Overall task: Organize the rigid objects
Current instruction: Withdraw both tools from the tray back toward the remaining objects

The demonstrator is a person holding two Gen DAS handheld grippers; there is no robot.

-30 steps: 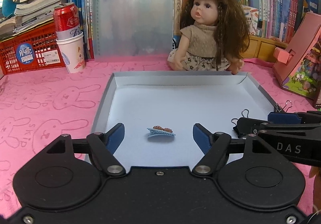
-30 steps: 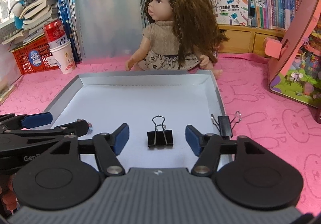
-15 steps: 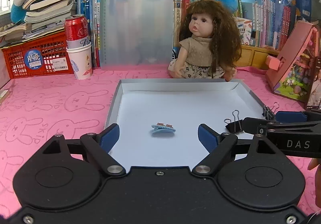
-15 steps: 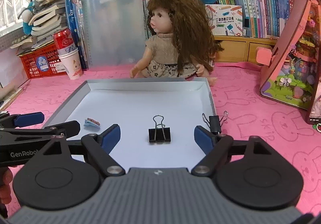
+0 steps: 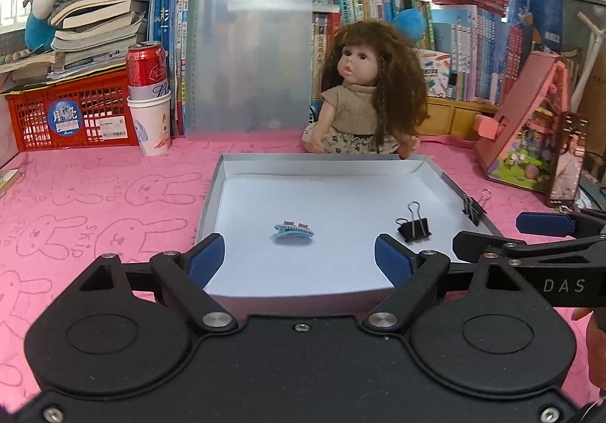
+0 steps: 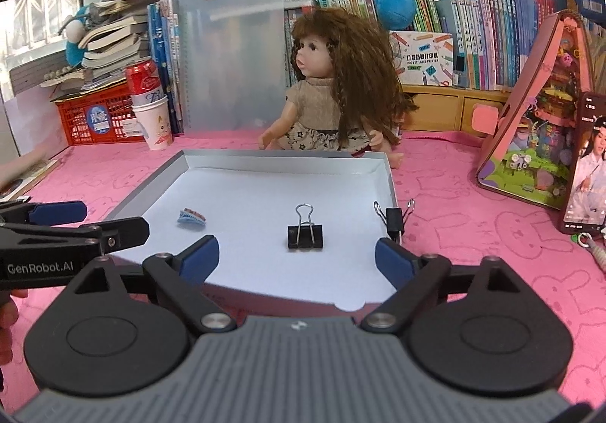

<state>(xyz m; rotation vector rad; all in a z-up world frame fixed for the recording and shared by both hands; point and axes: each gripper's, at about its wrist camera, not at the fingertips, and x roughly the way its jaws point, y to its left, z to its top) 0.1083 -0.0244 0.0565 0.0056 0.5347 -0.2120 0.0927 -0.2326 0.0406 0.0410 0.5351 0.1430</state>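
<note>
Ridged, seemingly plastic hair clip (image 5: 293, 232) on smooth tray (image 5: 210, 195)

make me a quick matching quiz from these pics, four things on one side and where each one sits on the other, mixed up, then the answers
Things
1. blue hair clip
2. binder clip with its handles up
3. second binder clip
4. red can

Places
A. clipped on the tray's right wall
B. standing in a white paper cup
C. on the tray floor, left part
D. on the tray floor, right of the middle

Pairs: 1-C, 2-D, 3-A, 4-B
</note>
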